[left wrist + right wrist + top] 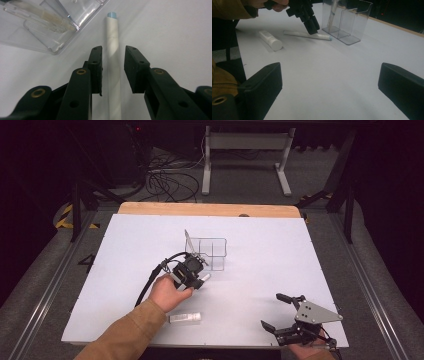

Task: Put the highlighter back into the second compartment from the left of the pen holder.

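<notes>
Two black jaws of the left gripper (113, 68) stand on both sides of the thin white paper-wrapped stick with a pale blue tip (113, 62), which lies flat on the white table (300, 255) just beside the clear plastic compartment box (212, 252); there is a gap on each side, nothing is pinched. To grip well, keep the stick centred, then close slowly. The right gripper (272, 312) rests spread wide, well apart.

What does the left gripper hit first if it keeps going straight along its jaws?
Probably the thin white stick: it lies between the left gripper jaws, pads not yet touching it. Then the white tabletop under it. The clear organizer sits off to one side.
</notes>
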`<control>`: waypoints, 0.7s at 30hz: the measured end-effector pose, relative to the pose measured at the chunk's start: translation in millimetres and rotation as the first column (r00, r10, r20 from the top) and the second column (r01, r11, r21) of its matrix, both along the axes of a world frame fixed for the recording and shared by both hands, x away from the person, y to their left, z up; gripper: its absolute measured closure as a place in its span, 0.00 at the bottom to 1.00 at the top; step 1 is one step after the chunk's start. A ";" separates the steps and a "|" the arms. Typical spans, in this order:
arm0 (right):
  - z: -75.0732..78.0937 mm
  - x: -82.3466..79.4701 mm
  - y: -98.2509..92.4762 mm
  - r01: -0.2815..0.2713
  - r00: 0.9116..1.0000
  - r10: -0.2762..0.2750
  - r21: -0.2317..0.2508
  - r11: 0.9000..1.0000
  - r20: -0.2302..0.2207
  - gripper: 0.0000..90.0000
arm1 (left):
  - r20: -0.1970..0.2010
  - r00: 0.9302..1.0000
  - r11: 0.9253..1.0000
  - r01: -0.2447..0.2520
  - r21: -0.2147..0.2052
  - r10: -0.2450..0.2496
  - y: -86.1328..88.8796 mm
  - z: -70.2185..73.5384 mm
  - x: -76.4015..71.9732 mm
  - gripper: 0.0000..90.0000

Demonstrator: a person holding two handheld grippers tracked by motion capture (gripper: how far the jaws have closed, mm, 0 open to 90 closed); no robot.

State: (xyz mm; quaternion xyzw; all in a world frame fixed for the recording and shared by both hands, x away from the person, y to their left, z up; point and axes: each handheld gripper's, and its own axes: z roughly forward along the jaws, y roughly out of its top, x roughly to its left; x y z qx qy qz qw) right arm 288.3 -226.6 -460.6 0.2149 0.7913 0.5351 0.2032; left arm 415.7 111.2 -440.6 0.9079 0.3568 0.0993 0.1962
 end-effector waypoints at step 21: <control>0.0 -0.2 -0.2 0.000 1.000 0.000 -0.002 1.000 0.001 0.06 | -0.008 0.999 0.997 0.043 0.071 -0.043 -7.8 -9.8 0.7 0.86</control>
